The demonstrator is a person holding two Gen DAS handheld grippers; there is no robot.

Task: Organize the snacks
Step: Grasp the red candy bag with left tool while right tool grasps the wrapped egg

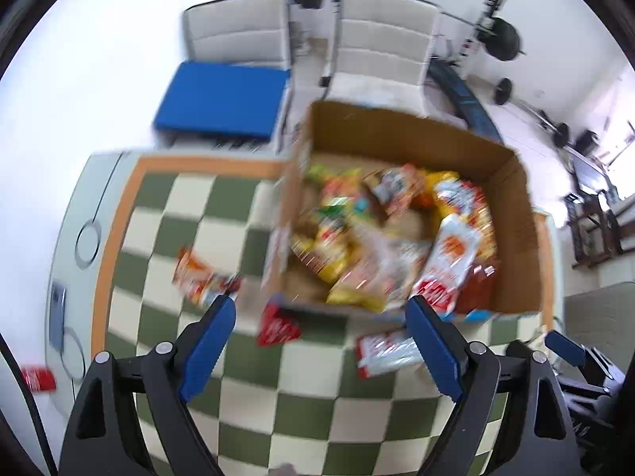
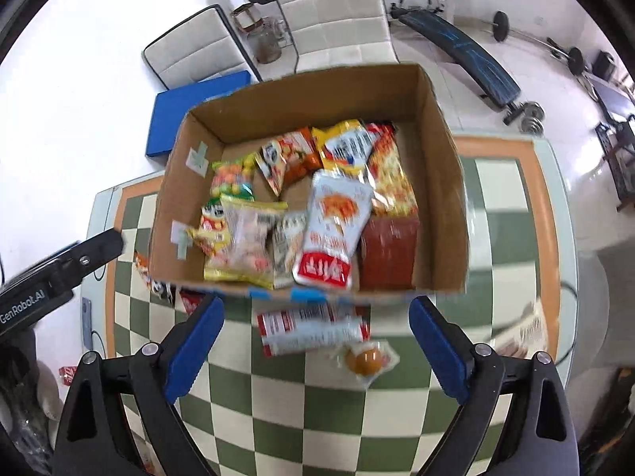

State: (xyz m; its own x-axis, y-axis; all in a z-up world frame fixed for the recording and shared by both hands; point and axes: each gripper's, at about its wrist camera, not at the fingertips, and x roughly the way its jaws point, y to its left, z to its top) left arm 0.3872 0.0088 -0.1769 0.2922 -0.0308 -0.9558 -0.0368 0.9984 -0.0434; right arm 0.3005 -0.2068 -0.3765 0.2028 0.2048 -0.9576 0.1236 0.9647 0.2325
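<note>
cardboard box (image 2: 440,198): open, snack-filled | red-white packet (image 2: 313,329): flat on cloth, just outside

We see a box (image 2: 436,182) of plain brown cardboard, matt and a little rough, in the middle of the frame. The snack packets (image 2: 329,230) inside are glossy plastic film that catches the light. The desk (image 2: 278,408) wears a smooth checked cloth, green and cream, with a dull sheen. Our tongs (image 2: 315,341) look like matt black plastic with blue pads (image 2: 436,345) and small metal pins. At the top, two chairs (image 2: 333,12) show padded, stitched cream upholstery.
</note>
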